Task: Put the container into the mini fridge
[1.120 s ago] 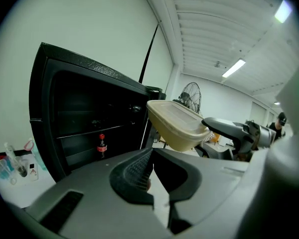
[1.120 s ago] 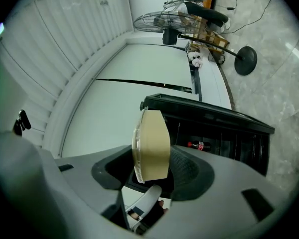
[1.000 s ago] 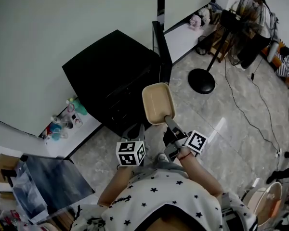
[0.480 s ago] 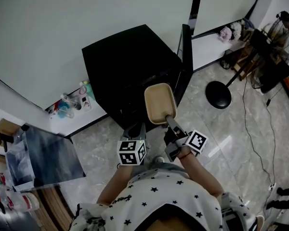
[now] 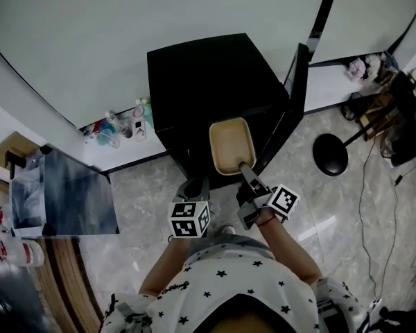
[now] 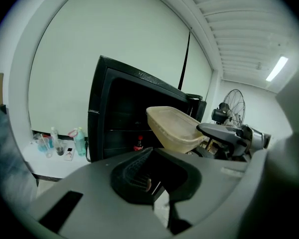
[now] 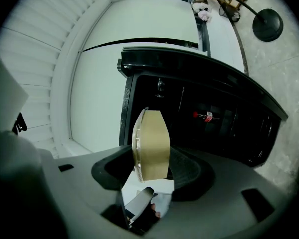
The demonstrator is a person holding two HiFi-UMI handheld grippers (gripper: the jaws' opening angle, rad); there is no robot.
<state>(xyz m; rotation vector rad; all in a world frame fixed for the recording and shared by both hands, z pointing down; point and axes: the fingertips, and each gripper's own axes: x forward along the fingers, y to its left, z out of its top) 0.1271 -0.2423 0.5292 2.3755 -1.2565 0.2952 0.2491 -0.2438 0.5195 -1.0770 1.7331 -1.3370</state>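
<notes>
A black mini fridge (image 5: 215, 82) stands against the white wall, its door (image 5: 296, 103) swung open to the right. My right gripper (image 5: 244, 173) is shut on the near rim of an empty beige container (image 5: 231, 146), held out level in front of the fridge's open front. In the right gripper view the container (image 7: 152, 138) stands edge-on between the jaws, with dark fridge shelves (image 7: 214, 108) behind it. My left gripper (image 5: 194, 188) hangs beside it to the left, jaws apart with nothing between them. From the left gripper view the container (image 6: 174, 128) shows at the right.
A red-capped bottle (image 7: 205, 116) lies inside the fridge. Several bottles (image 5: 118, 127) stand on a white ledge left of the fridge. A fan's round base (image 5: 331, 154) and cables are on the tiled floor at right. A glass-topped table (image 5: 69, 193) is at left.
The head view has swung so the fridge sits more centred and closer. The container now lies over the fridge's open front. Both grippers keep their grip and pose.
</notes>
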